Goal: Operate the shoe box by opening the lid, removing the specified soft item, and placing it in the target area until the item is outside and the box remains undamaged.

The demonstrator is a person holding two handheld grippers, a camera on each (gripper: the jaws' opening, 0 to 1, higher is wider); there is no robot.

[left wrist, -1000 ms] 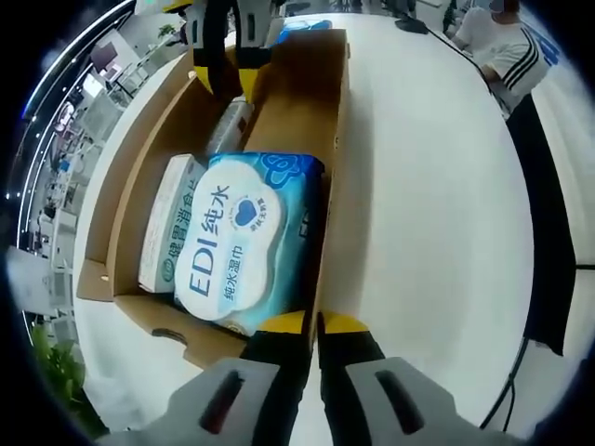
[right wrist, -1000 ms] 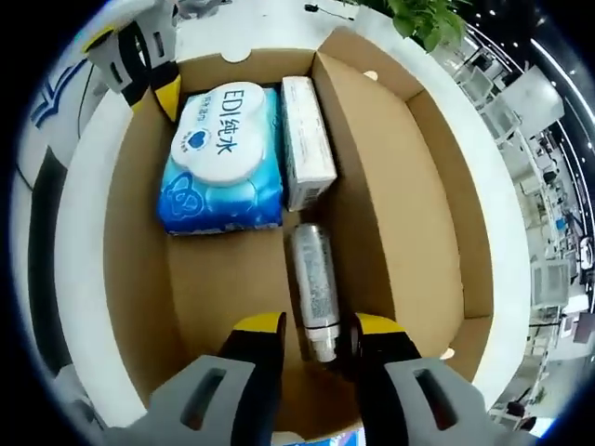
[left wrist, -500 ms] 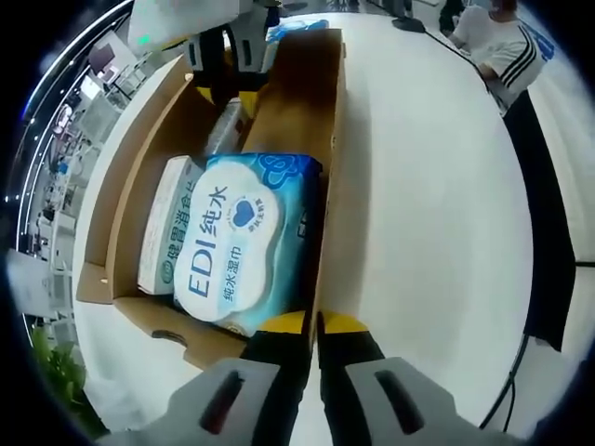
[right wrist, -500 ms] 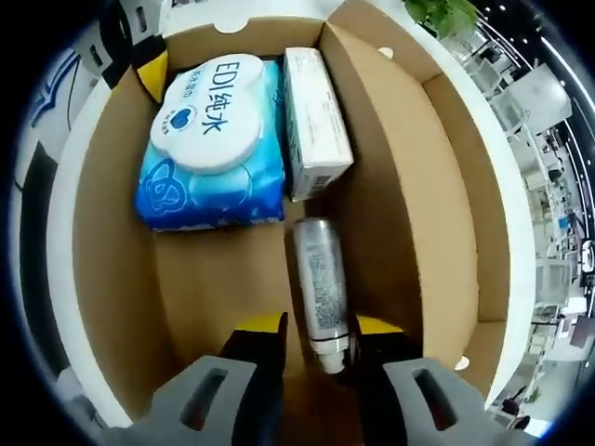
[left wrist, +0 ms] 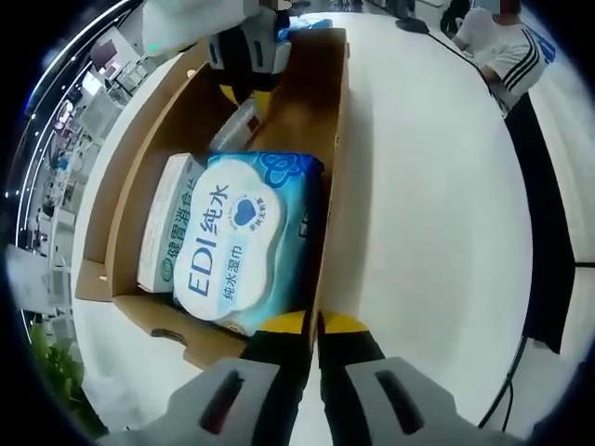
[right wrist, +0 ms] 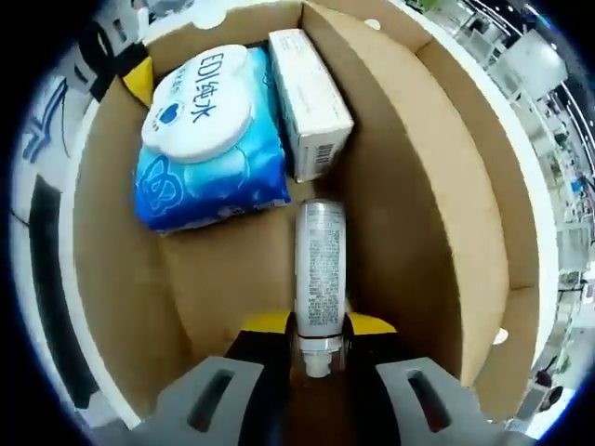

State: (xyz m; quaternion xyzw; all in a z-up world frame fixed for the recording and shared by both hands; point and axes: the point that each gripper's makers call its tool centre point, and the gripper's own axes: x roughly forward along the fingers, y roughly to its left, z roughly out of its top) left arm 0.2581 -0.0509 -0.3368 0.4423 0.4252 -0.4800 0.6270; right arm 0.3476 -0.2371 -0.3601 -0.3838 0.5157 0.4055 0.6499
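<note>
Right gripper view: right gripper (right wrist: 316, 336) jaws narrow, straddling bottle (right wrist: 319, 269) cap end, long axis pointing ahead; wipes pack (right wrist: 206, 139) beyond.

L gripper (left wrist: 312, 327) fingers closed, R gripper (right wrist: 320, 327) fingers straddling bottle (right wrist: 320, 274)

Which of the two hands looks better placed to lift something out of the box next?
The right gripper: its yellow-tipped fingers straddle the silver spray bottle in the open cardboard shoe box. The left gripper is pinching the box wall.
</note>
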